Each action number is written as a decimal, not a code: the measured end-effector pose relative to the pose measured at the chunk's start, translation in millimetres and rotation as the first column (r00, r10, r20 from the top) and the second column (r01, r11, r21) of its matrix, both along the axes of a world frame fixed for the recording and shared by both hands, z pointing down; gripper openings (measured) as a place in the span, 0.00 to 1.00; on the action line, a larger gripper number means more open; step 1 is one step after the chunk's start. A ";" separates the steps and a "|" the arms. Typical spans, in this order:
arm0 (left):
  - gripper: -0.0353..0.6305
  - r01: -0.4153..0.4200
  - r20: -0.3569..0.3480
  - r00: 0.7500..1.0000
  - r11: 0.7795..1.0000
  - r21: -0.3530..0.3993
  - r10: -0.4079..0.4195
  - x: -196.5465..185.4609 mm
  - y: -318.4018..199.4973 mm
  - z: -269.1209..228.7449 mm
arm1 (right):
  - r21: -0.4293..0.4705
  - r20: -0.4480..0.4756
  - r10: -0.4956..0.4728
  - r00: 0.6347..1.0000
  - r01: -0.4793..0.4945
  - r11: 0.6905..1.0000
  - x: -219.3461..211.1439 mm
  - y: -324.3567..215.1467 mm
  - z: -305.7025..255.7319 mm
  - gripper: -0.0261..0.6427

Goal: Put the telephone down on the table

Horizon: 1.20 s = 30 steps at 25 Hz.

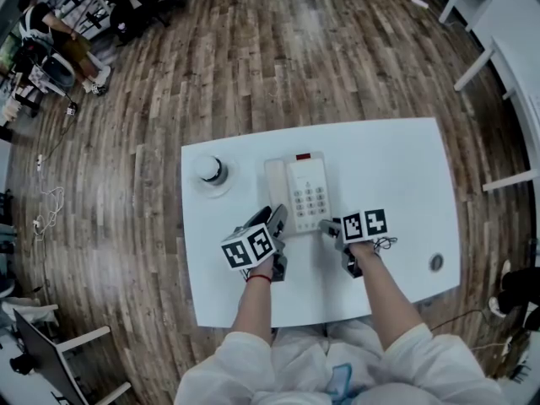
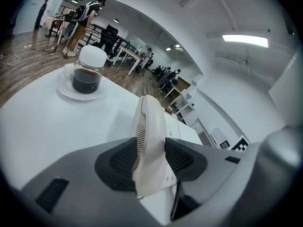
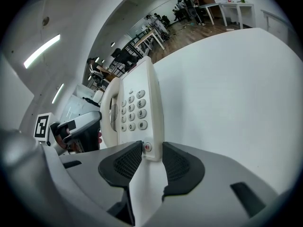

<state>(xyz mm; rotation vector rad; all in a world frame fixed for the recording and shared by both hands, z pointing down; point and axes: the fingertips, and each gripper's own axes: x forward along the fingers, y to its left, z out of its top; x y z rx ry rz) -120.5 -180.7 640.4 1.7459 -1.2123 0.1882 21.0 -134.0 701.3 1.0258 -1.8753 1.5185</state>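
Observation:
A cream telephone (image 1: 305, 191) with a keypad lies along the middle of the white table (image 1: 388, 167), its handset (image 1: 275, 188) in the cradle on the left side. My left gripper (image 1: 277, 219) is at the handset's near end. In the left gripper view both pads press the handset (image 2: 150, 141), so my left gripper (image 2: 150, 162) is shut on it. My right gripper (image 1: 327, 226) is at the base's near right corner. The right gripper view shows the base (image 3: 137, 108) wedged between the pads of my right gripper (image 3: 151, 162). Whether the telephone rests on the table or hangs just above it I cannot tell.
A glass jar (image 1: 211, 170) with a white lid and dark contents stands on a white saucer left of the telephone, also the jar (image 2: 88, 72) ahead of the handset. A round cable hole (image 1: 436, 262) sits near the table's front right corner. Wooden floor surrounds the table; other desks and people are far off.

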 end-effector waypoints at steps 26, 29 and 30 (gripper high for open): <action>0.33 -0.025 0.111 0.994 1.000 0.016 0.023 -3.8 -3.0 -3.9 | 0.133 -0.158 -0.043 0.987 0.065 0.989 6.3 -3.7 -12.0 0.28; 0.31 -0.041 0.147 0.988 0.999 0.031 0.036 -2.6 -4.9 -6.9 | 0.167 -0.159 -0.045 0.986 0.071 0.983 8.9 -4.8 -20.9 0.28; 0.29 -0.041 0.157 0.987 0.998 0.040 0.034 -2.5 -5.7 -9.2 | 0.186 -0.160 -0.051 0.986 0.081 0.979 8.3 -5.1 -24.8 0.28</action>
